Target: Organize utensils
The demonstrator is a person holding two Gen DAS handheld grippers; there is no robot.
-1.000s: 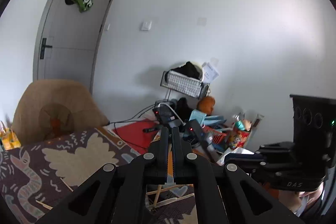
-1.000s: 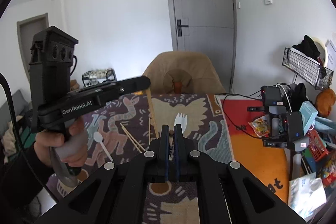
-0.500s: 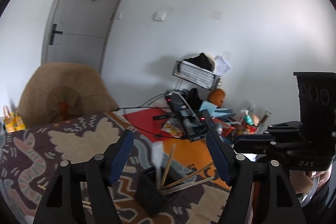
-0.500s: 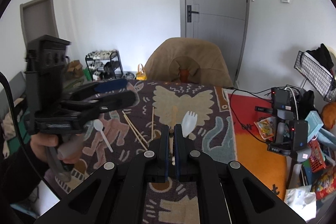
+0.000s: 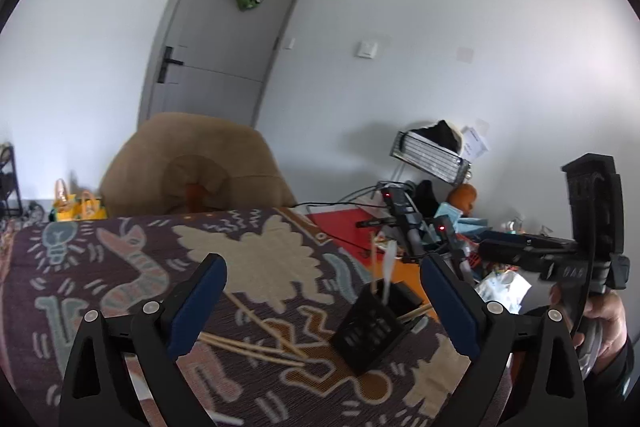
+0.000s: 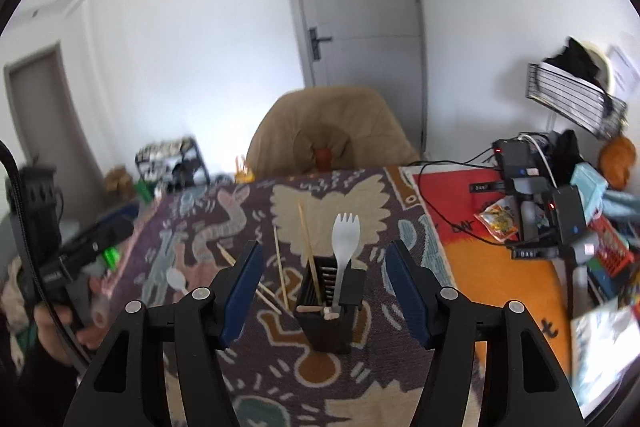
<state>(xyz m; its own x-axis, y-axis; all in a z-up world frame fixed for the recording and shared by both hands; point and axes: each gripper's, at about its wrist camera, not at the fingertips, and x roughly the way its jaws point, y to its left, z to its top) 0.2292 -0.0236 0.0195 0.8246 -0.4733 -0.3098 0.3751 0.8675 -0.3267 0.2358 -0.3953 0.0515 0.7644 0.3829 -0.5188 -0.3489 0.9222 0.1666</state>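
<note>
White walls and a grey door (image 5: 224,39) fill the background of the left wrist view, with a tan chair (image 5: 196,167) standing behind the bench (image 5: 120,267), which is covered by a patterned cloth. On that cloth stands a black utensil holder (image 5: 370,327), tilted in this picture, with a white spork (image 5: 389,263) and a chopstick (image 5: 373,259) sticking up out of it. Loose chopsticks (image 5: 256,341) lie on the cloth just left of the holder. The left gripper (image 5: 322,303) has its jaws opening wide, with nothing pressed between the blue pads; the holder is seen between them but further off. Right of the holder, the right gripper (image 5: 532,251) shows side-on in the person's hand (image 5: 608,323).

From the right wrist, the same door (image 6: 360,27) and chair (image 6: 328,135) sit behind the bench (image 6: 416,235). The utensil holder (image 6: 330,303) stands upright, the spork (image 6: 345,239) rising from it beside an upright chopstick (image 6: 307,243). More chopsticks (image 6: 280,267) lie just left of the holder, and a white spoon (image 6: 176,279) lies further left. The right gripper (image 6: 322,283) has its jaws opening on either side of the holder and spork, touching neither. Far left of the holder, blurred, is the left gripper (image 6: 100,239). Cluttered electronics and cables (image 6: 532,195) sit on an orange mat right of the holder.
</note>
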